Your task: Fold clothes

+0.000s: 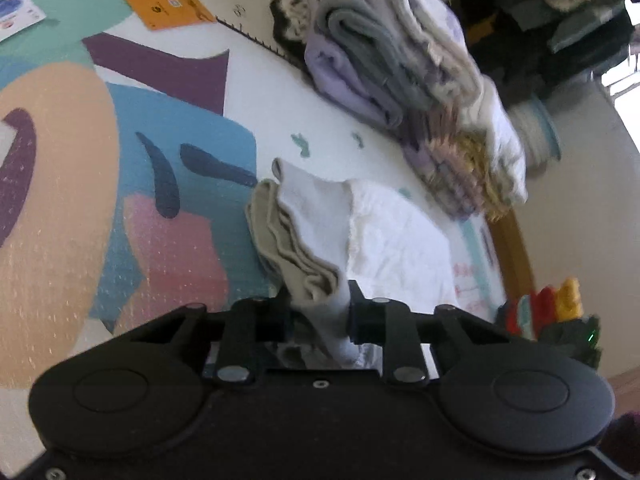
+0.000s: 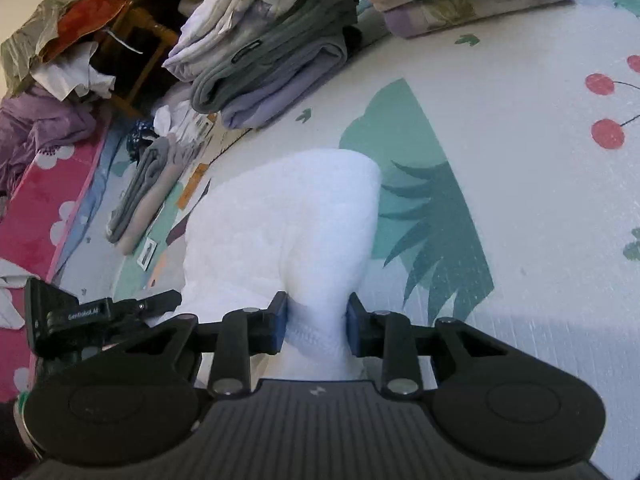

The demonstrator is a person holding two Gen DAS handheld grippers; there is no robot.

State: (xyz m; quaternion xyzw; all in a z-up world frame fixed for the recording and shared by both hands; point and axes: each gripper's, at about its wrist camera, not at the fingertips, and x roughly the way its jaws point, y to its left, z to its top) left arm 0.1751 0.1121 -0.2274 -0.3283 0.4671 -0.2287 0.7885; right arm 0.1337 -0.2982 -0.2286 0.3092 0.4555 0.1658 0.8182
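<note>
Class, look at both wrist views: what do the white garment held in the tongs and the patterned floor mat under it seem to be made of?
White garment: probably soft cotton-like fabric, matte; it bunches and wrinkles where the right tongs pinch it, with a stitched hem there. Floor mat: likely foam or vinyl with a printed, slightly glossy surface; a fine embossed grain catches the light.

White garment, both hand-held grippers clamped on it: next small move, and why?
Probably lift both ends together and carry them forward over the white garment. The left hand-held gripper and right hand-held gripper each pinch a bunched edge, while the rest lies flat on the mat.
</note>
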